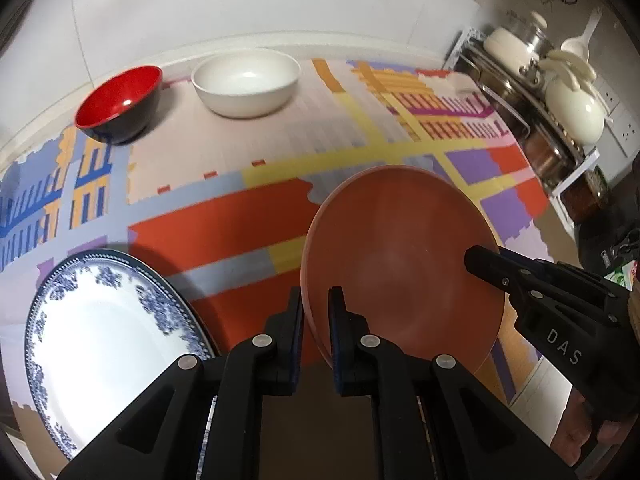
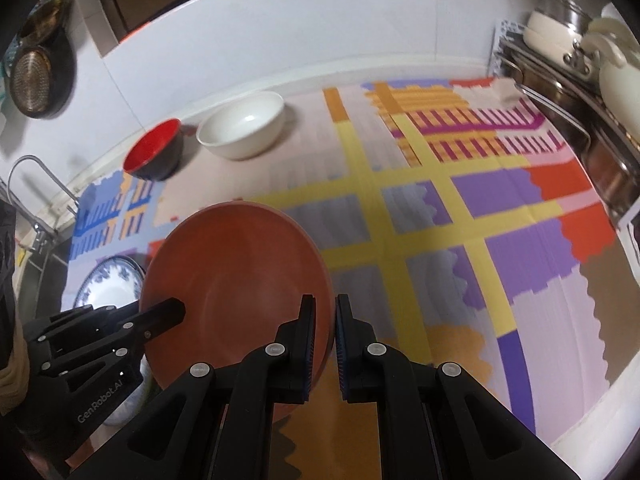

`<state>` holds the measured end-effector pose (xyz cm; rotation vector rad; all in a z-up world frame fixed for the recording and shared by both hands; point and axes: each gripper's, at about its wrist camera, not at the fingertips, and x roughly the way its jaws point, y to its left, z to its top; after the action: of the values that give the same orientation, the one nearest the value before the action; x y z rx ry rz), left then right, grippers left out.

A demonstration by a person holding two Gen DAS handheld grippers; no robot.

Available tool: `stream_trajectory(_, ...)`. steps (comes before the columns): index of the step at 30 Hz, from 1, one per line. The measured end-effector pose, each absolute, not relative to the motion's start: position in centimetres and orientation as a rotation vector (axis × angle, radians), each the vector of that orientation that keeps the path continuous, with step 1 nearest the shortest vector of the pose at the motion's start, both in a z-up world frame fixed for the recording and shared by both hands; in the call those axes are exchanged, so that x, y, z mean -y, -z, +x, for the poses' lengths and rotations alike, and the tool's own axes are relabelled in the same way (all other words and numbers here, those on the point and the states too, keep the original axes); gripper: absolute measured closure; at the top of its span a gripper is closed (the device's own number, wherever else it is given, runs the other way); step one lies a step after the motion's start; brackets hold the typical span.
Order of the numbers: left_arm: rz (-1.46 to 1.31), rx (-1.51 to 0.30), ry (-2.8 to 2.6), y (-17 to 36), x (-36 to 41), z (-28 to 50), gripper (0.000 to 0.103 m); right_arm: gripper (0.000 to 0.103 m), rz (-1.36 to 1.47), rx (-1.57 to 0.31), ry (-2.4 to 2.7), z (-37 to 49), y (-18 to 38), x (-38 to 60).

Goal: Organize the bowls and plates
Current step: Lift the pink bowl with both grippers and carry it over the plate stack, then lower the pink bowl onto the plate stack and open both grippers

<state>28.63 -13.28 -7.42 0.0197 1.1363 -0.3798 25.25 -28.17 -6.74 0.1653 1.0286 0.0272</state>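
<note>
Above the patterned desk point(image 2: 440, 200), a round terracotta-orange plate point(image 1: 400, 248) hung tilted between both tools — left gripper point(image 1: 316, 320) and right gripper point(image 2: 334, 328) each had jaws clamped on opposite rims. Stiff, smooth, likely breakable — best held at its edges.

Two plates point(image 1: 400, 264) point(image 1: 108, 344), two bowls point(image 1: 120, 100) point(image 1: 246, 80), two hand-held grippers point(image 1: 316, 312) point(image 2: 325, 320).

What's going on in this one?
Both tongs grip one terracotta-coloured round plate by opposite rim edges: left tongs on one side, right tongs on the other. A blue-and-white patterned plate lies beside it on the colourful mat. A red-and-black bowl and white bowl sit farther back.
</note>
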Motion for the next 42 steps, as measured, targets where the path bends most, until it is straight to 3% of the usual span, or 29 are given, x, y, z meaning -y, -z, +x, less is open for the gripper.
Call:
stream_trajectory(32,0.012,-1.224,0.378,10.2,14.7,28.8,0.086,0.091,0.213,-1.124,-0.018,25.2,10.2,29.7)
stream_trajectory(35,0.012,-1.213,0.375,10.0,14.7,28.8,0.078,0.090,0.232,-1.134,-0.021,25.3,10.3,29.8)
stream_trajectory(39,0.021,-1.190,0.363,9.5,14.4,28.8,0.068,0.074,0.243,-1.134,-0.007,25.2,10.4,30.2)
stream_trajectory(42,0.018,-1.152,0.343,8.7,13.9,28.8,0.062,0.073,0.242,-1.114,0.009,25.1,9.9,30.3)
